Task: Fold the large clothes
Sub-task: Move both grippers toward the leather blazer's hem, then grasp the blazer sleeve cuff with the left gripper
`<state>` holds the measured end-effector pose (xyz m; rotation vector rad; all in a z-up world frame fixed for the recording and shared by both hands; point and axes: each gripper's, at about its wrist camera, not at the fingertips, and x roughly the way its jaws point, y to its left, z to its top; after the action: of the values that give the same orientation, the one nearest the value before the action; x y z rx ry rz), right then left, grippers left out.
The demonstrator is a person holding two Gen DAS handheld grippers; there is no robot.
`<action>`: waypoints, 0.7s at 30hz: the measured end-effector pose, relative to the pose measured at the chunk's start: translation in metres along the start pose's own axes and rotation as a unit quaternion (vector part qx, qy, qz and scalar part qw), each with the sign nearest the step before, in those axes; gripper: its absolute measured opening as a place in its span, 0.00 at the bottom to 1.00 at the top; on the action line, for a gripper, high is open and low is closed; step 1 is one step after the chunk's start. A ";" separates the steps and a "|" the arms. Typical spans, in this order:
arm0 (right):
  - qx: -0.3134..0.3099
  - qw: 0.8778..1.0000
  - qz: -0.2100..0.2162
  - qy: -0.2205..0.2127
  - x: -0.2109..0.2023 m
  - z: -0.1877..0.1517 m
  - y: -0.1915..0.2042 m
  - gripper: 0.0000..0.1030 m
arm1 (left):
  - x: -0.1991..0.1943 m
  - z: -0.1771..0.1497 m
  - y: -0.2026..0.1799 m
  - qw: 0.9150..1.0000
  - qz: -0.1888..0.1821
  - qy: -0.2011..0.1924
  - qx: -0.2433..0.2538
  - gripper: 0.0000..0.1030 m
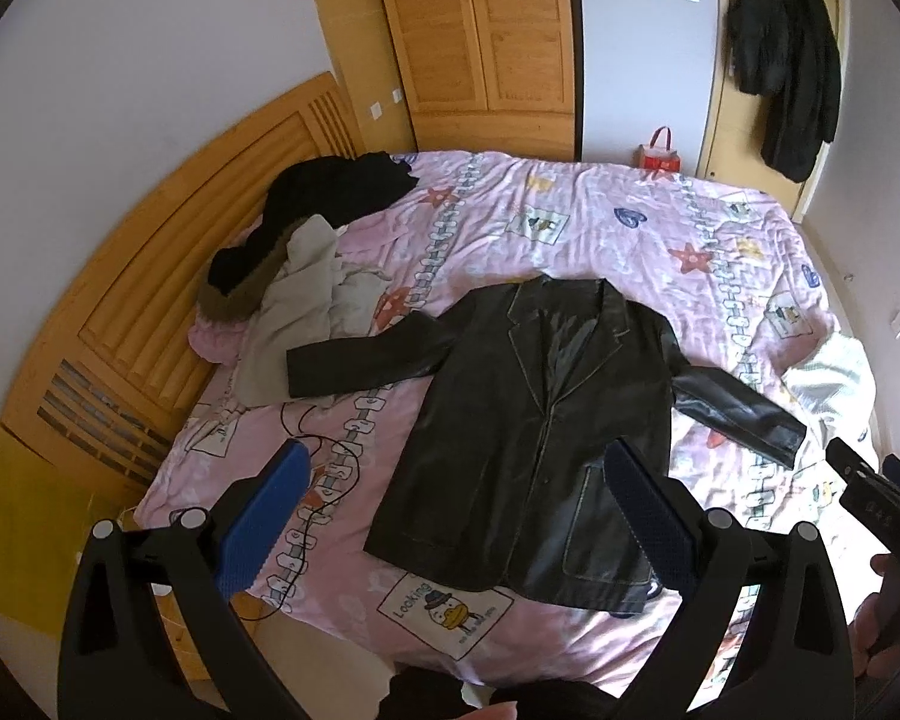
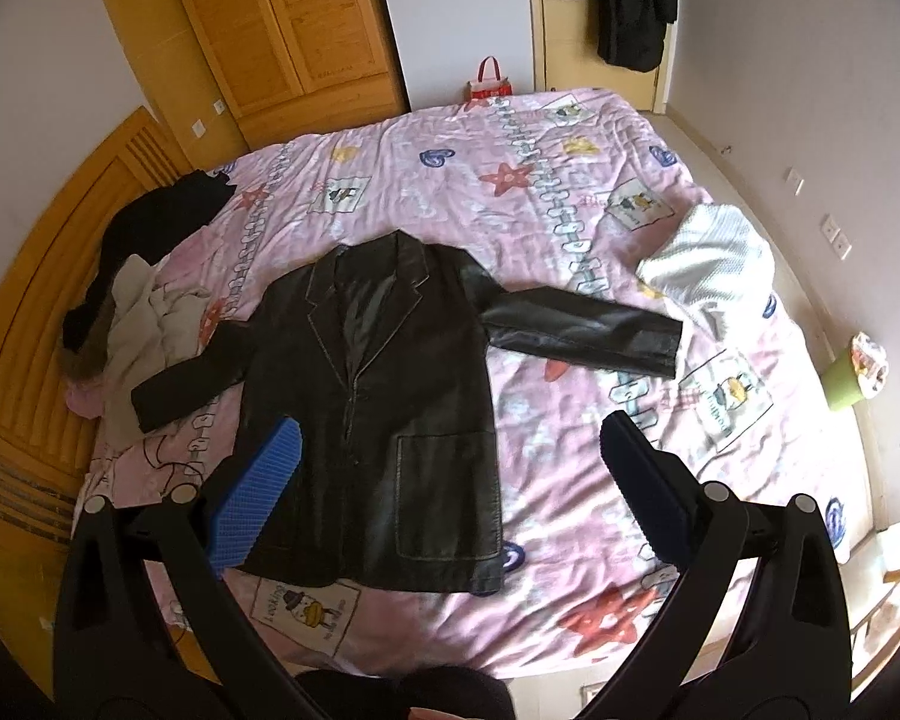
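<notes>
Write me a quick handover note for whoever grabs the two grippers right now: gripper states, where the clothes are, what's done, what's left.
Left gripper: open, empty, above the near edge of the bed.
Right gripper: open, empty, also raised over the jacket's hem.
Black leather jacket: flat on the pink bedsheet, front up, both sleeves spread out. No fold made yet.
Pile of dark and beige clothes by the headboard; the jacket's left sleeve end lies on it. White garment at the right side of the bed.
Left: fold sleeves in, fold the body; the other garments look unfolded too.
</notes>
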<state>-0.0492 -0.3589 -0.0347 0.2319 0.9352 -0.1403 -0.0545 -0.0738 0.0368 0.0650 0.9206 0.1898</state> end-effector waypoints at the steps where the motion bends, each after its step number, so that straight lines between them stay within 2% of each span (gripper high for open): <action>1: 0.001 1.000 0.000 0.000 -0.002 0.001 -0.001 0.94 | -0.003 0.001 0.000 1.000 0.001 -0.004 -0.001 0.92; 7: -0.002 1.000 -0.011 -0.012 -0.013 0.011 -0.002 0.94 | -0.008 0.017 0.012 0.999 -0.019 -0.017 -0.022 0.92; 11: -0.013 1.000 -0.013 -0.020 -0.013 0.019 0.014 0.94 | 0.000 0.034 0.024 0.999 -0.025 -0.021 -0.037 0.92; 17: -0.051 0.997 -0.031 -0.045 0.006 0.038 0.077 0.94 | 0.042 0.058 0.071 0.997 -0.036 -0.021 -0.064 0.92; 21: -0.068 0.996 -0.024 -0.047 0.050 0.056 0.140 0.94 | 0.100 0.082 0.126 0.994 -0.035 -0.009 -0.104 0.92</action>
<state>0.0542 -0.2387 -0.0238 0.0769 0.8534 -0.1298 0.0525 0.0705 0.0250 -0.1589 0.8791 0.2188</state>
